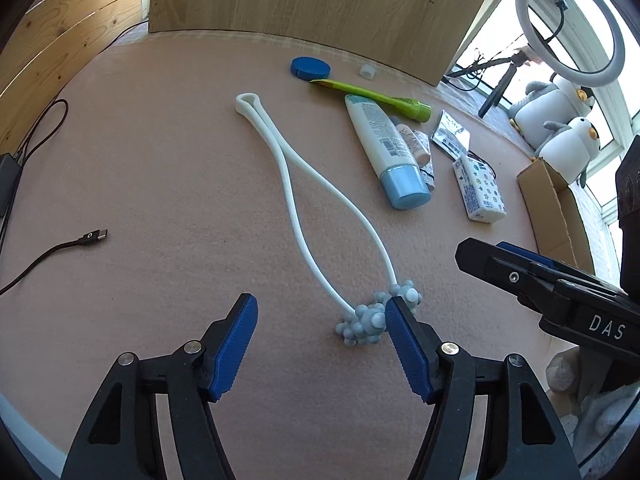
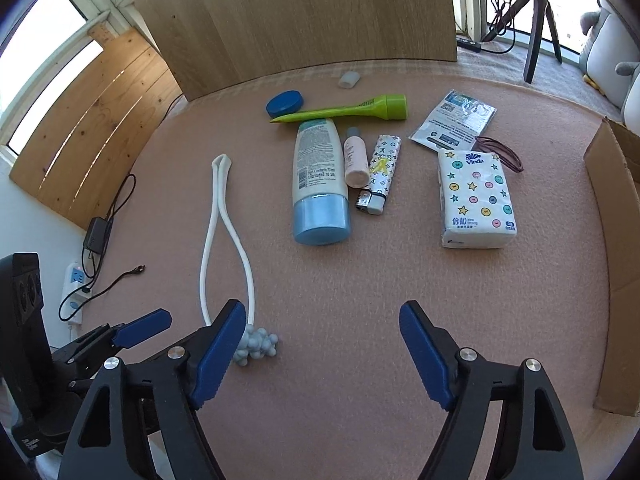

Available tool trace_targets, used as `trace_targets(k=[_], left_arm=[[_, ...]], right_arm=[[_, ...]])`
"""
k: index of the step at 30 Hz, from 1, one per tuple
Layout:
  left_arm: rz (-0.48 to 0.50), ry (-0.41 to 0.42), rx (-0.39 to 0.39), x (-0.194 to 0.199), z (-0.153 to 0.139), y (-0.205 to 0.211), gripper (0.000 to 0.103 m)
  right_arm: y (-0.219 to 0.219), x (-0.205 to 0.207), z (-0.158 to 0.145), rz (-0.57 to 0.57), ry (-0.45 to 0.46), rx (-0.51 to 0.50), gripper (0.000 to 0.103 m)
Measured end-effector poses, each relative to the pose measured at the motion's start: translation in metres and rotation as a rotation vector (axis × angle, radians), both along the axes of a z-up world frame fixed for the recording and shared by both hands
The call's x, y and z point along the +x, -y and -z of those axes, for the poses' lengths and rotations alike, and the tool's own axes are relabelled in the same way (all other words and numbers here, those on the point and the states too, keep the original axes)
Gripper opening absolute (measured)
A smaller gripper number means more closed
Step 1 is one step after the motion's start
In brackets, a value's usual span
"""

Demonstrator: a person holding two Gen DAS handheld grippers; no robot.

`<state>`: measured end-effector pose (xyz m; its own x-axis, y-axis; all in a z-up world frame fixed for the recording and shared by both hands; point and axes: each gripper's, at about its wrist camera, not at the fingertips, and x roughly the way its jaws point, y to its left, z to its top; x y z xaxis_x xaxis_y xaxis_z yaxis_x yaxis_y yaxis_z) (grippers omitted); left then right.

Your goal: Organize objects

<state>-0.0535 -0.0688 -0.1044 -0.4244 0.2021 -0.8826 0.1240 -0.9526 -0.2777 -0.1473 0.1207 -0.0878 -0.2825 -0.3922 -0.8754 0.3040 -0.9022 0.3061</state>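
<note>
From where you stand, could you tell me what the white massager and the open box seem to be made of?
The white massager looks like matte flexible plastic or rubber: thin arms bending smoothly, knobbly balls at the ends. The open box looks like plain brown cardboard, with raw-edged flaps.

Two handheld grippers, left gripper [image 1: 322, 310] and right gripper [image 2: 322, 318]: black plastic arms with triangular cut-outs, silver round screws at the joints, ribbed blue pads [image 1: 236, 350] on the fingers. White lettering "DAS" on the right gripper's black body, seen from the left wrist.
</note>
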Motion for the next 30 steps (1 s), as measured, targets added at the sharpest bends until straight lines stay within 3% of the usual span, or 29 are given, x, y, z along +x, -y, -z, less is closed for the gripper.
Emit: trace_targets(k=[6,10,16,22,26,30], left_arm=[[-0.008,0.006,0.036,-0.007,0.005,0.002,0.068],[0.0,0.012,0.063,-0.014,0.01,0.003,0.063],[0.014,0.017,0.1,-0.021,0.017,0.005,0.055],[0.04,0.021,0.157,-0.028,0.024,0.004,0.049],[0.069,0.014,0.161,-0.03,0.024,-0.003,0.042],[0.079,0.01,0.165,-0.03,0.024,-0.007,0.039]], right_arm=[[0.026,-0.015,0.016,-0.066,0.076,-0.022,0.064],[0.035,-0.025,0.03,-0.078,0.144,-0.042,0.047],[0.046,-0.032,0.044,-0.104,0.204,-0.05,0.044],[0.049,-0.034,0.045,-0.112,0.193,-0.023,0.034],[0.049,-0.031,0.047,-0.121,0.211,-0.044,0.017],[0.045,-0.029,0.048,-0.105,0.215,-0.059,0.014]])
